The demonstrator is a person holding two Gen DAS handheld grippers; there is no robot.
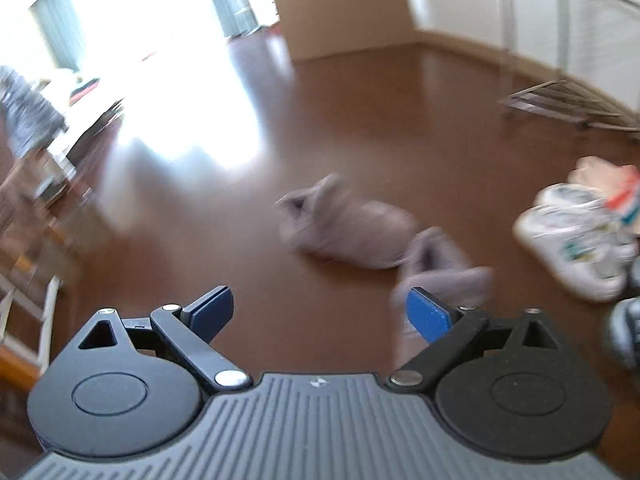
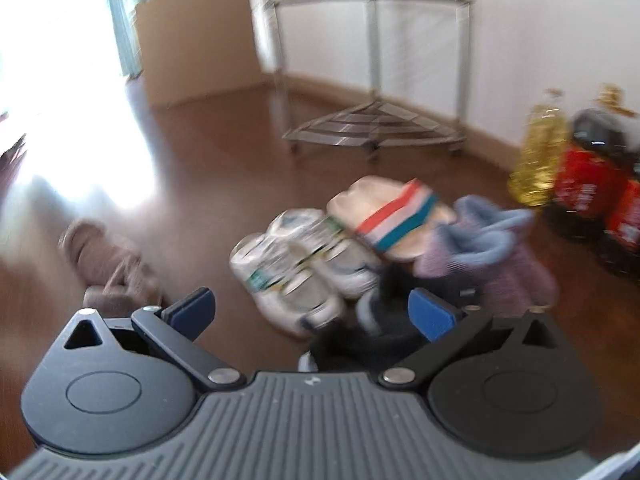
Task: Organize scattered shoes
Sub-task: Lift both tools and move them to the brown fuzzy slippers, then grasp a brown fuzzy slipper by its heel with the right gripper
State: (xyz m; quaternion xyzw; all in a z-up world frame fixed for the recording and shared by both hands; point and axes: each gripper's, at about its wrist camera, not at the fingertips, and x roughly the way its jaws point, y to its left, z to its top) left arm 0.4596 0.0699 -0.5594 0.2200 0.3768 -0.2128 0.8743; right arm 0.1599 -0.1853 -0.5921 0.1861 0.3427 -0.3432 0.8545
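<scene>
Shoes [image 2: 296, 276] scattered on floor [image 1: 340, 128], both hand-held grippers [image 1: 320, 312] [image 2: 310, 312] wide apart (empty).

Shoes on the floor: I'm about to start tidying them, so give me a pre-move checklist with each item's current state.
1. Left gripper open and empty: ok.
2. Right gripper open and empty: ok.
3. Corner rack bottom shelf free: ok.
4. Floor path to rack clear: ok.
5. White sneakers paired together: ok.
6. Brown slippers and purple slipper pairing: cannot tell, blurred.
</scene>
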